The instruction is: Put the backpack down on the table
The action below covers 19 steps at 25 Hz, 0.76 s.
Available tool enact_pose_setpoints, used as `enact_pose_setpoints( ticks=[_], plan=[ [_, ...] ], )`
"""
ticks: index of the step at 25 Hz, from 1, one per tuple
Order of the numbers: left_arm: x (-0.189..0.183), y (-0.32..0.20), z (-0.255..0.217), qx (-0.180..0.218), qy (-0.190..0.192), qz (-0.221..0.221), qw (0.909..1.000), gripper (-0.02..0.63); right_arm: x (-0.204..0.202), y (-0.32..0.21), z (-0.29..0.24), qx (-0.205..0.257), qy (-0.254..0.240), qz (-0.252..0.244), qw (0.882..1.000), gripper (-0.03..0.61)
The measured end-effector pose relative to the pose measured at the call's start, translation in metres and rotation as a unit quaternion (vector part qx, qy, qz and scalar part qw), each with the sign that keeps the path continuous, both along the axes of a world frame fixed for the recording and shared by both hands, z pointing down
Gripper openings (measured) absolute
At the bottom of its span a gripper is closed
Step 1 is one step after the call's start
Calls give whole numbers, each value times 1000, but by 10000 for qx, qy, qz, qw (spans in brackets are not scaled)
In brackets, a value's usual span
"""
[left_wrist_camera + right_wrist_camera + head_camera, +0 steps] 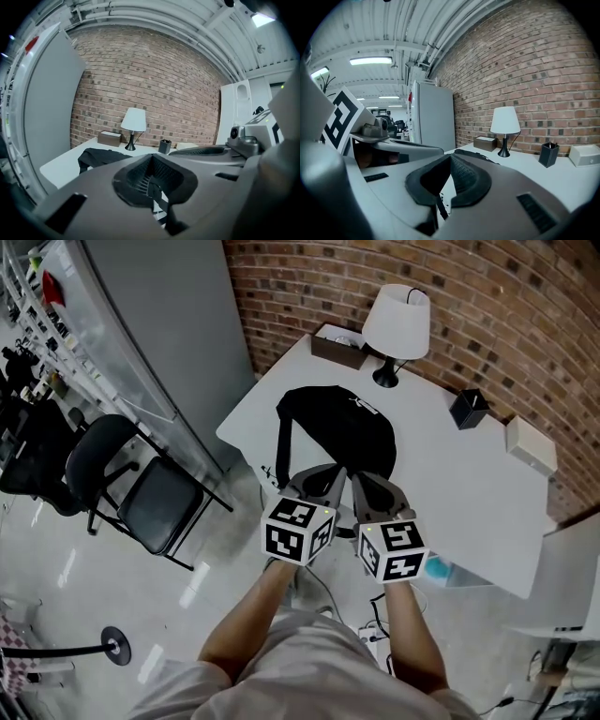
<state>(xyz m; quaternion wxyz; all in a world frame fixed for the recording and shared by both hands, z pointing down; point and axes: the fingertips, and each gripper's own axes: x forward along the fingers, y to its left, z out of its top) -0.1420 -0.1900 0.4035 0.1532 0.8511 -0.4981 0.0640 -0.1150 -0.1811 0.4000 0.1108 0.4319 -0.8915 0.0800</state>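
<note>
Holding both grippers side by side at the near edge of the surface (pixel 469 512), you are pointing them at the backpack (pixel 342 427). The black backpack is lying flat on the white surface, toward its left end, with one strap running down toward the near left edge. The left gripper (pixel 335 474) is showing its fingers (pixel 136 180) clenched together with nothing thick between them. A thin dark strip is showing in the gap just under them; cannot tell if it is pinched. The right gripper (pixel 362 480) is looking the same: fingers (pixel 464 180) pressed together, a thin dark strip running below them, contact unclear. In the head view both tips are sitting just beside the near end of the backpack; touching or not, cannot tell. Behind the backpack a white-shaded lamp (pixel 397 322) is standing near the brick wall (pixel 525 315), with a brown box (pixel 339 345) just left of it and a black holder (pixel 468 409) and a white box (pixel 531 446) to its right. Two black chairs (pixel 141 484) are standing on the floor left of the surface.
</note>
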Motion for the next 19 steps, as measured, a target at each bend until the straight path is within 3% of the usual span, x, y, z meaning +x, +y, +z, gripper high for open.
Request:
enact_pose_setpoints(
  ticks=[19],
  plan=[
    [18, 28, 3, -66, -140, -127, 9998, 3, 18, 25, -9, 156, 155, -81, 9997, 2]
  ],
)
